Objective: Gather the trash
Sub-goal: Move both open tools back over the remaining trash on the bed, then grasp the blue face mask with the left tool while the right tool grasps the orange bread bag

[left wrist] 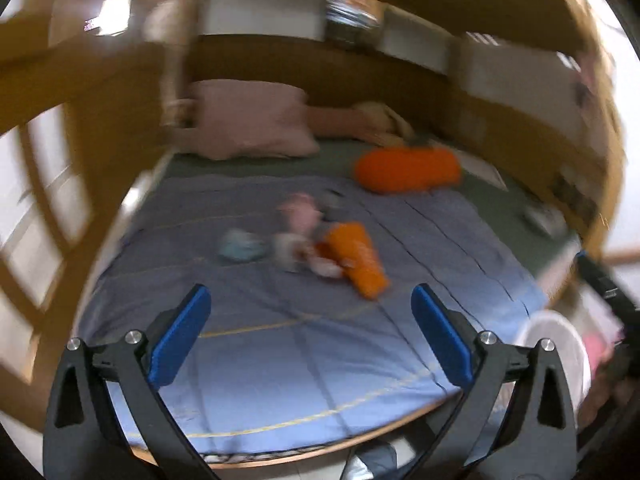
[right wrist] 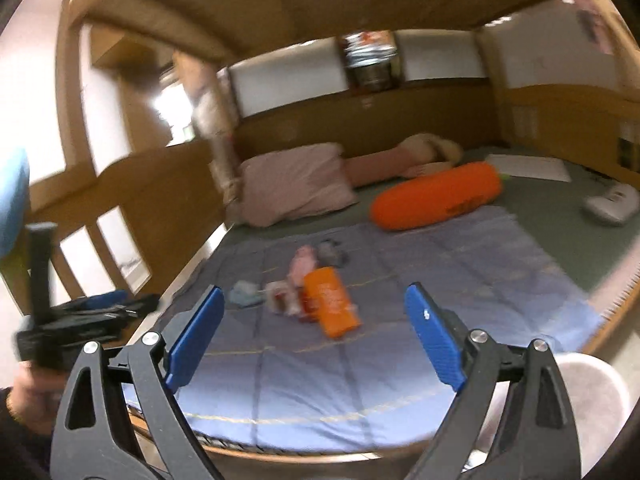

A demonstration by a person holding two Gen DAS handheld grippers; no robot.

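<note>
A pile of trash lies mid-bed on the blue quilt [left wrist: 304, 340]: an orange snack bag [left wrist: 358, 258] [right wrist: 330, 306], a pink wrapper [left wrist: 300, 212] [right wrist: 302, 264], a white-red wrapper [left wrist: 290, 250] [right wrist: 282, 296], a light blue wad [left wrist: 240, 246] [right wrist: 246, 294] and a grey scrap [right wrist: 332, 254]. My left gripper [left wrist: 311, 298] is open and empty, hovering near the bed's foot, short of the pile. My right gripper [right wrist: 314, 298] is open and empty, also short of the pile. The left gripper shows at the left of the right wrist view [right wrist: 80, 316].
An orange carrot-shaped cushion [left wrist: 408, 170] [right wrist: 436, 196] and a pink pillow [left wrist: 252, 120] [right wrist: 296, 184] lie at the bed's head. A white device [right wrist: 612, 202] rests at the right. A white bin [left wrist: 556, 344] [right wrist: 592, 396] stands beside the bed. Wooden bunk frame surrounds.
</note>
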